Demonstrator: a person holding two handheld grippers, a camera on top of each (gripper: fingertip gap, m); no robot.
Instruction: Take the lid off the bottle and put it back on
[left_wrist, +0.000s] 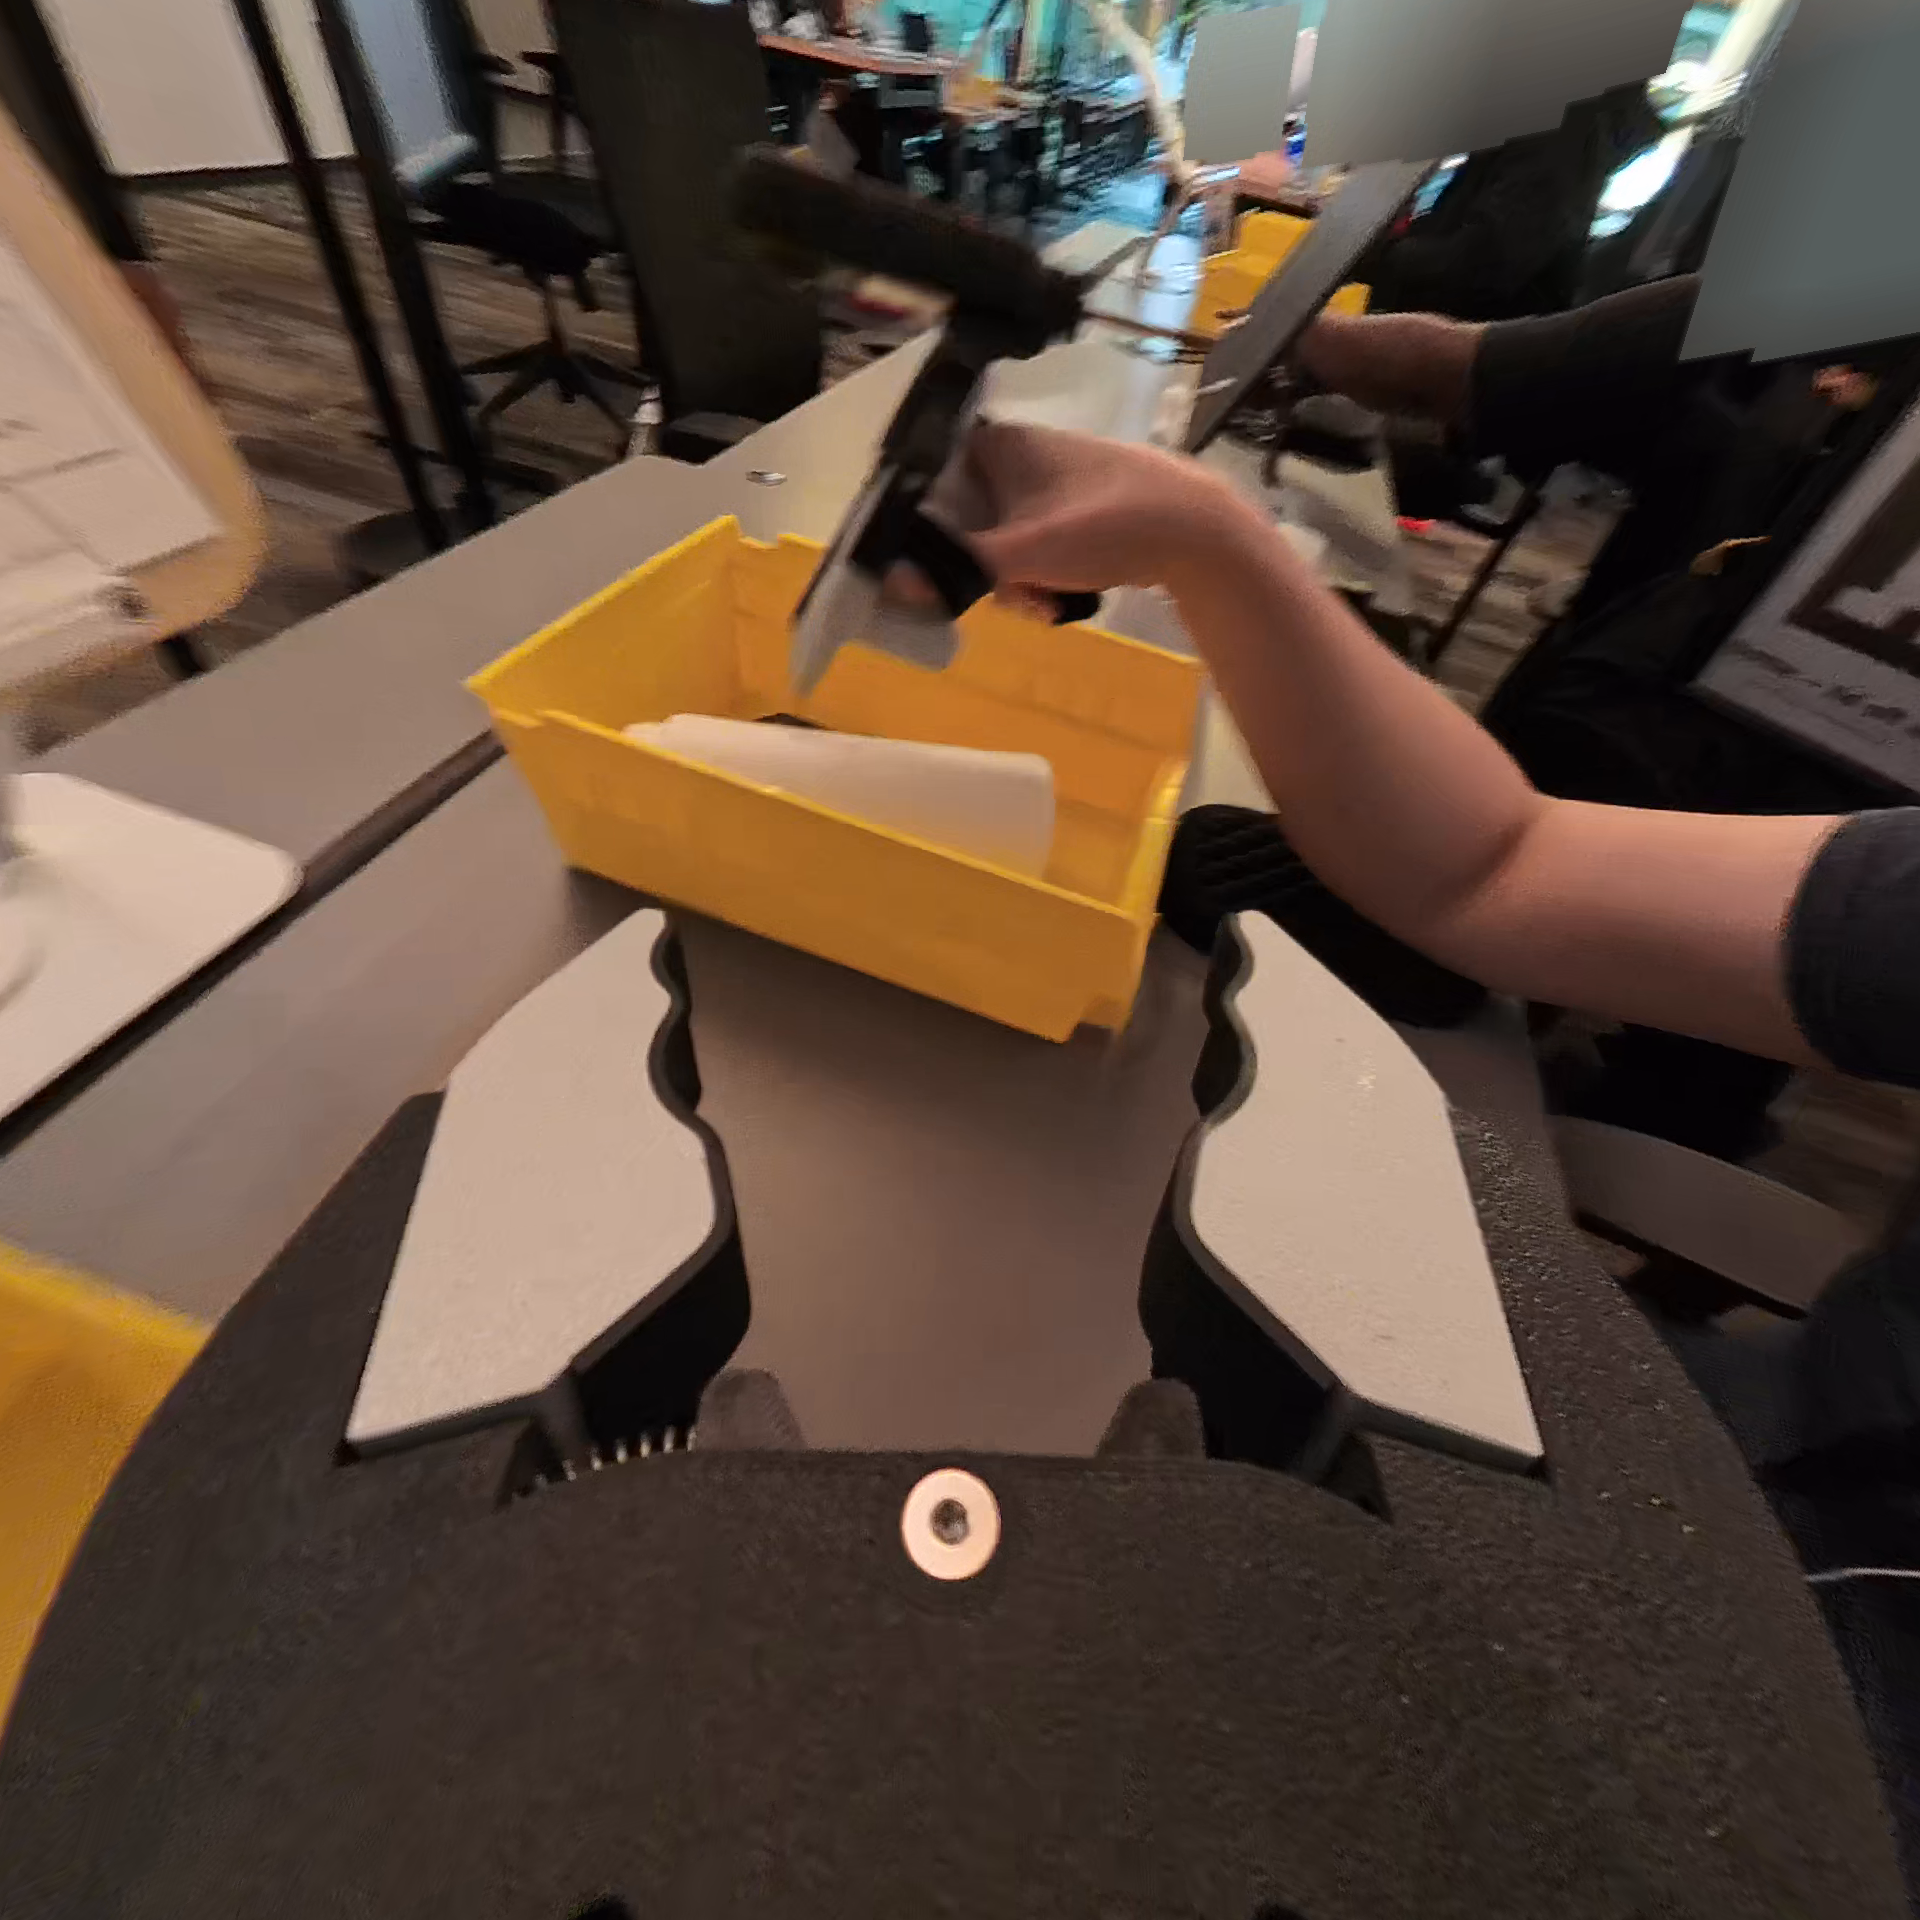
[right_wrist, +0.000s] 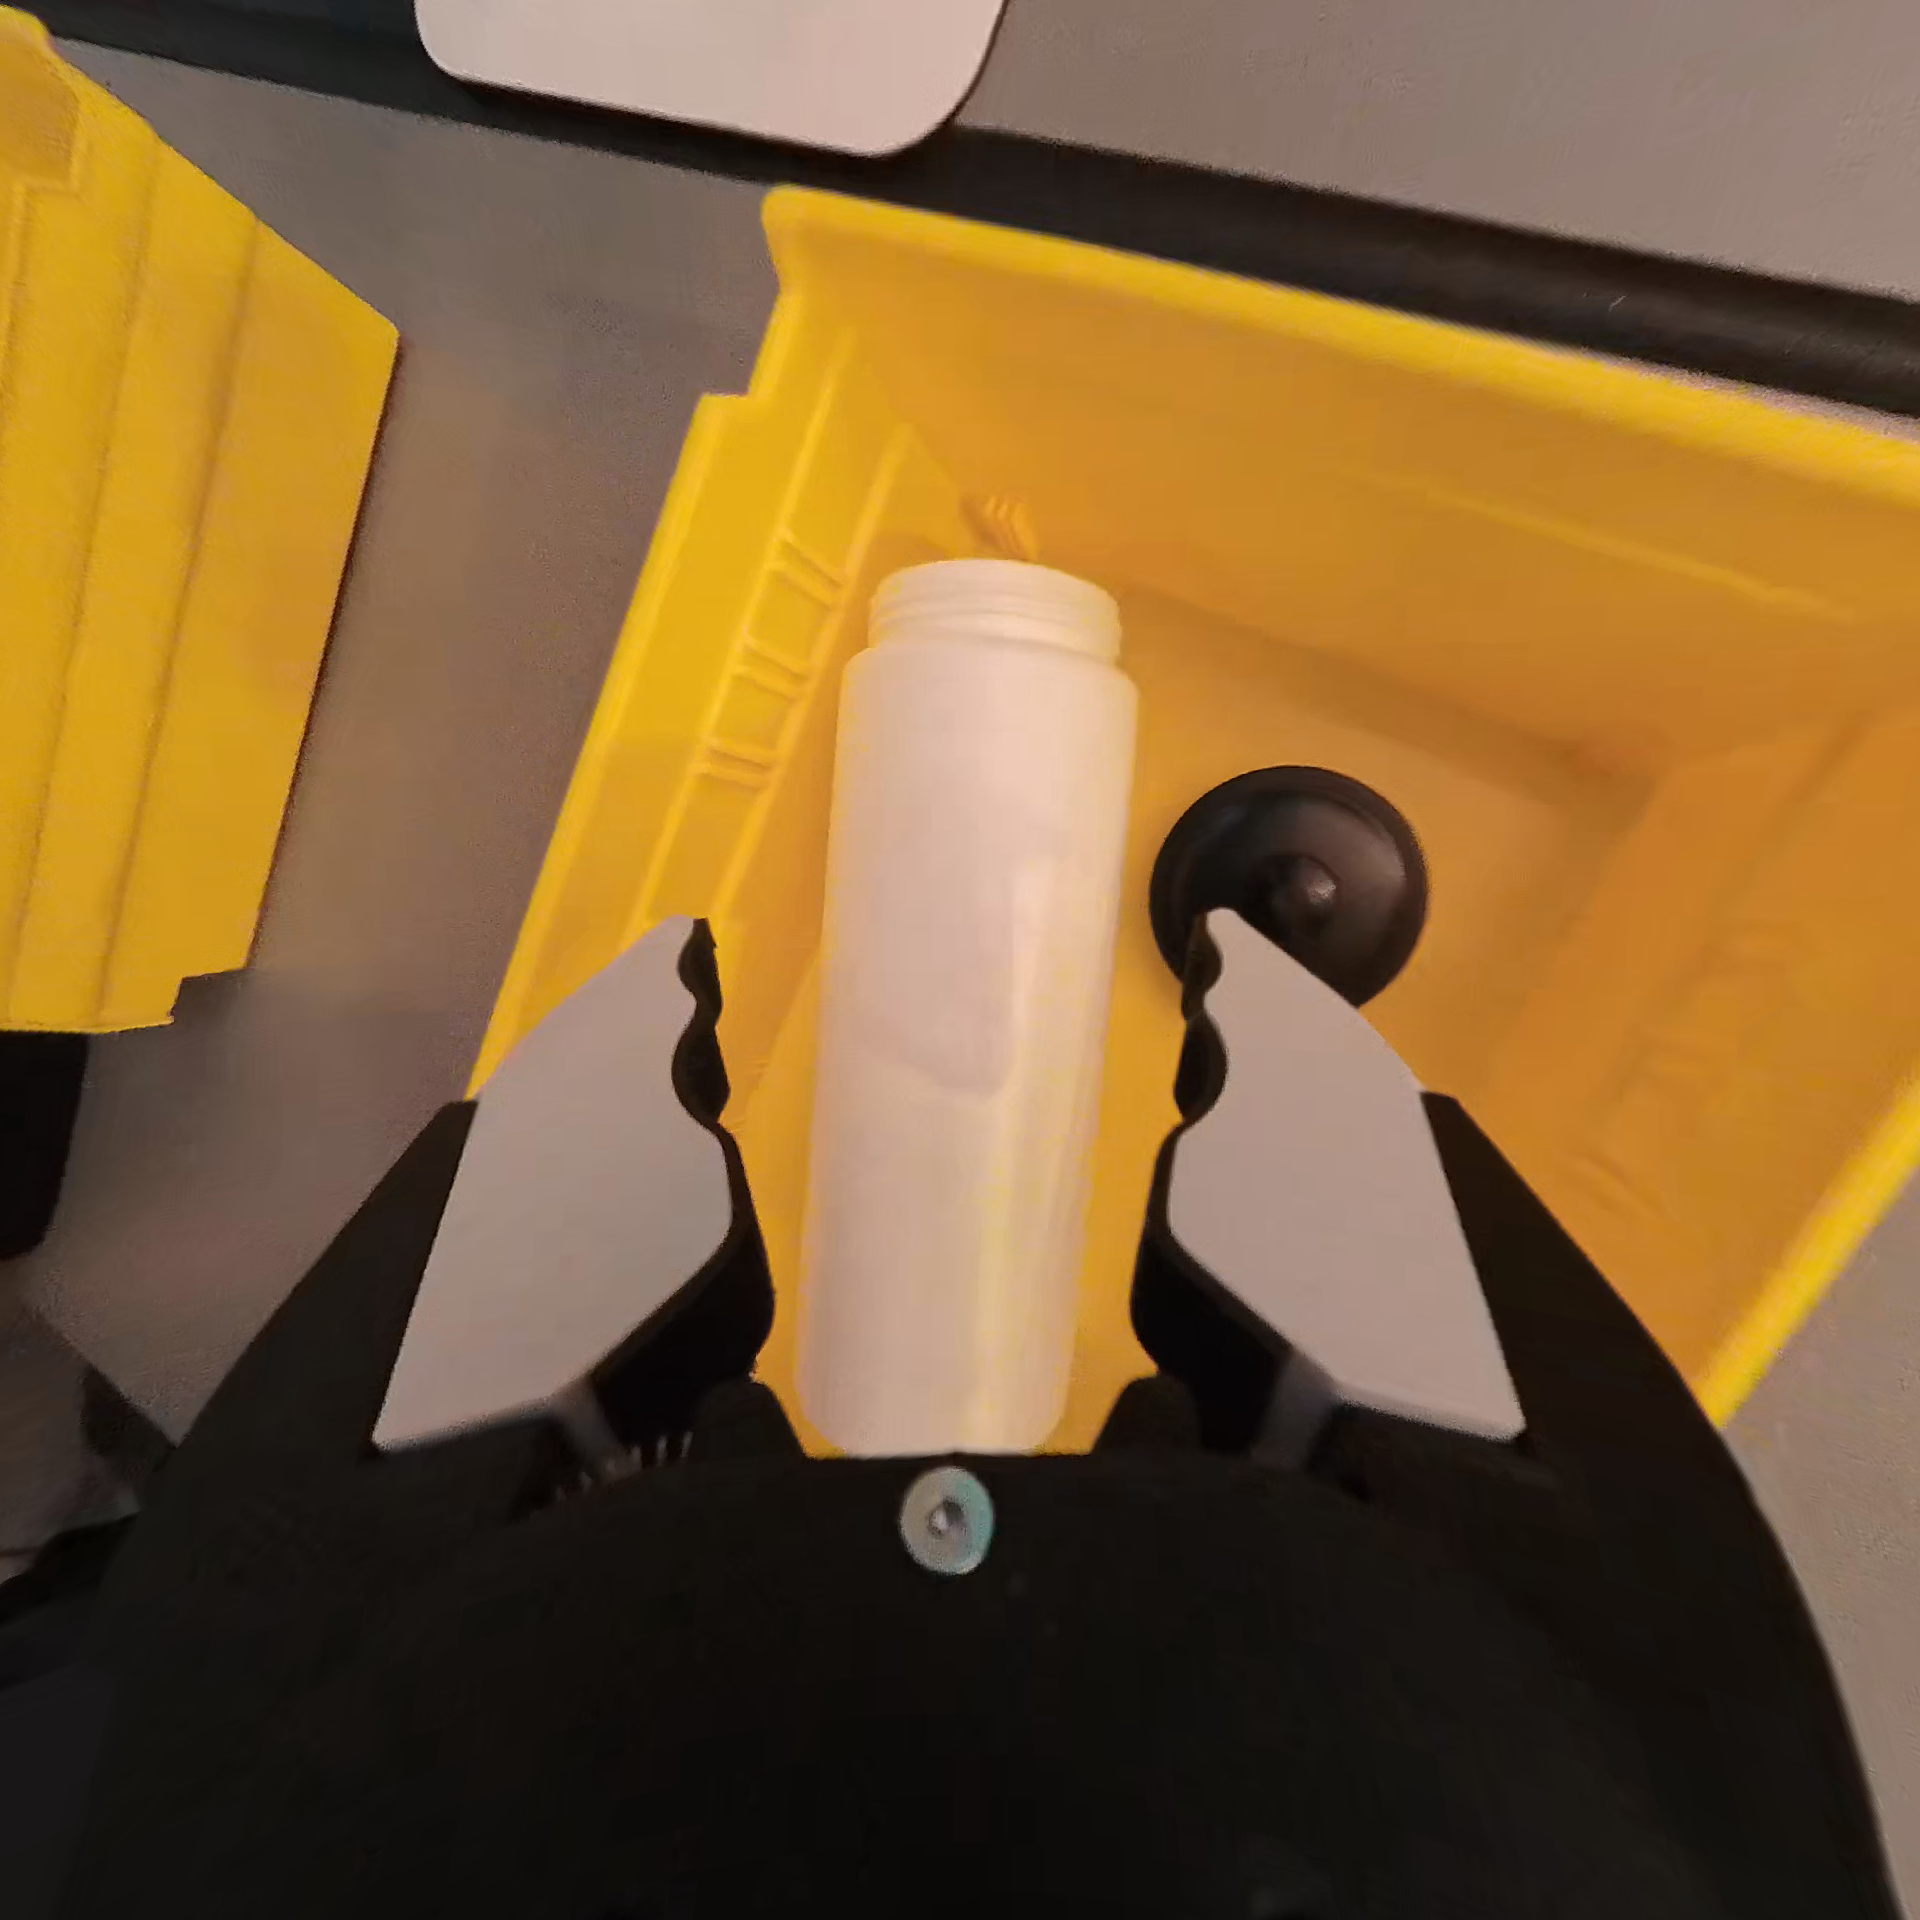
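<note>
Inside the yellow bin (right_wrist: 1351, 416) the bottle (right_wrist: 966, 987) lies uncapped, its black lid (right_wrist: 1309, 862) beside it; both the right gripper (right_wrist: 951, 935) and left gripper (left_wrist: 940, 930) are spread and empty, so recapping remains.

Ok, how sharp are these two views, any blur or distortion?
Left wrist view: background and right gripper motion-blurred, own left gripper crisp, wide-angle bending at edges. Right wrist view: bottle and yellow bin slightly soft, lid readable.

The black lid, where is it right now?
In the right wrist view, the black lid lies off the bottle on the floor of the yellow bin, just right of the white bottle.
</note>
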